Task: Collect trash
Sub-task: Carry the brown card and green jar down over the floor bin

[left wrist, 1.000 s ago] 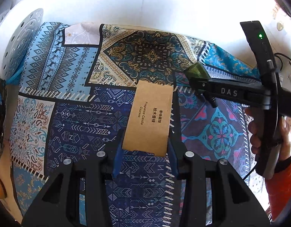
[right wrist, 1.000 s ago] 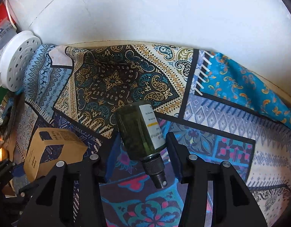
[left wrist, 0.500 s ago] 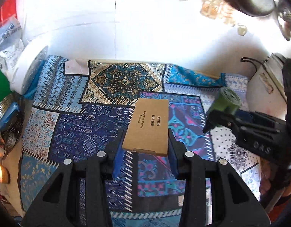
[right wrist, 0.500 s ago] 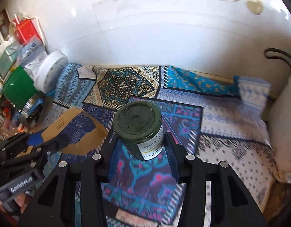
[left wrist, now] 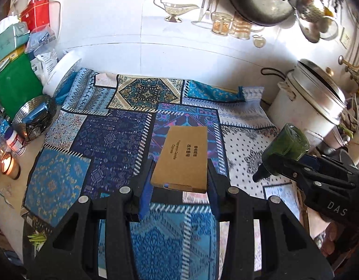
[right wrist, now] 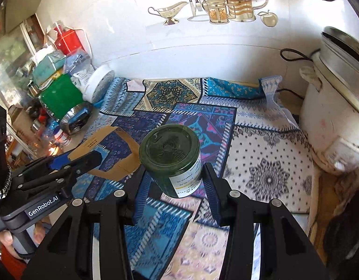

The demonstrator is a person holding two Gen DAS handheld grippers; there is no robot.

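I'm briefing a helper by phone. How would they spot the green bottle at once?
Find the patchwork cloth on the counter. Above it, the right gripper holds the green bottle: dark, round, white-labelled, unlike the flat brown cardboard box in the left gripper.

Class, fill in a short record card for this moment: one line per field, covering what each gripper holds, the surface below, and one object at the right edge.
Left gripper: shut on cardboard box, lifted above the cloth
Right gripper: shut on green bottle, base facing the camera
Surface: patterned cloth
Right edge: white cooker
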